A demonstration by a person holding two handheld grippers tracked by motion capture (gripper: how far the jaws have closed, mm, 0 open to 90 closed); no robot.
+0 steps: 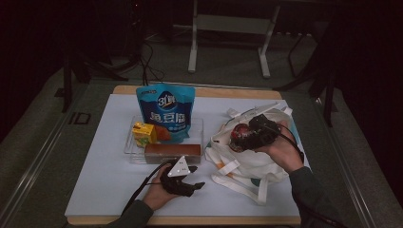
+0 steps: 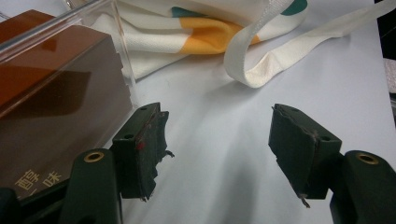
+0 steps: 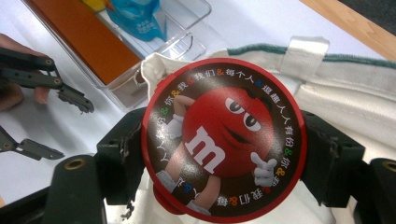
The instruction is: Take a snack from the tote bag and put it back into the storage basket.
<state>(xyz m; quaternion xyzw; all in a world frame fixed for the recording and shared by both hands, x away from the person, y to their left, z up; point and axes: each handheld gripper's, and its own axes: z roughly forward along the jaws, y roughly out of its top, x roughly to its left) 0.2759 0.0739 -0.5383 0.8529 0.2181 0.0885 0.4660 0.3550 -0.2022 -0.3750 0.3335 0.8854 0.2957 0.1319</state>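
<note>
Candy tin (image 3: 223, 137), round with a red cartoon lid, sits clamped across its rim in the right claw (image 1: 247, 135), held above the mouth of the white tote bag (image 1: 247, 164) at about 3 o'clock on the bench (image 1: 104, 180); it looks like it is either going into or coming out of the bag, can't tell which. Going left to right: left claw (image 1: 187, 178) rests low at 6 o'clock, jaws spread wide with nothing between them and bare bench under them, probably parked out of the way while the other hand works. Just past it at 11 o'clock from that claw is the clear tray (image 1: 130, 149), keeping the snacks grouped: brown box (image 1: 172, 152) lying along the near wall, yellow carton (image 1: 143, 134) at the left end, blue pouch (image 1: 165, 111) standing upright at the back. In the left gripper view the brown box (image 2: 56, 107) sits behind the tray wall, and a bag strap (image 2: 261, 65) lies loose on the bench nearby. Tote lies slumped with its mouth towards the tray, so access is easy from that side.
</note>
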